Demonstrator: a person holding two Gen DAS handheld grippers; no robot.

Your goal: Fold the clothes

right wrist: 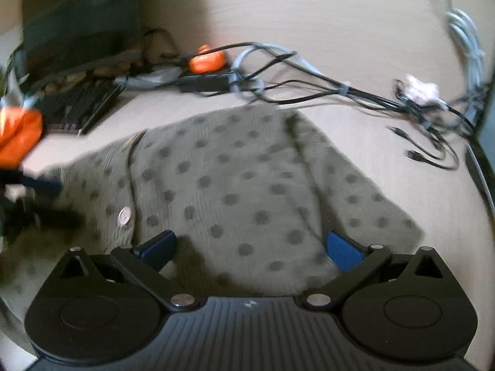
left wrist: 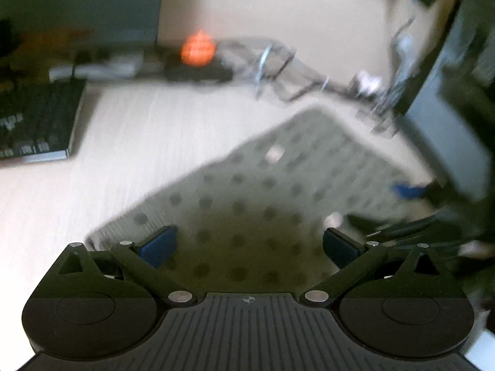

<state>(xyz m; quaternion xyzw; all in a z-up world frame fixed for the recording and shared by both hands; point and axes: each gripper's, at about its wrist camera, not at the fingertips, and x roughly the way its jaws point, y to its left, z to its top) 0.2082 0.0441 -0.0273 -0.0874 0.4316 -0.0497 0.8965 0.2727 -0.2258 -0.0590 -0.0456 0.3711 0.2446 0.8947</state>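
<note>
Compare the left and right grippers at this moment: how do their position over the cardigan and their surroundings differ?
The left gripper sits over a narrower part of the polka-dot cardigan, with bare table to its left; the right gripper has knit spread across its whole width. The left wrist view is badly motion-blurred, while the right wrist view is clearer, showing a button. Shared: both are open, blue-padded fingers spread, holding nothing.

The cardigan lies on the desk, cables behind, keyboard left.

Both wrist views look closely down on one cardigan.
</note>
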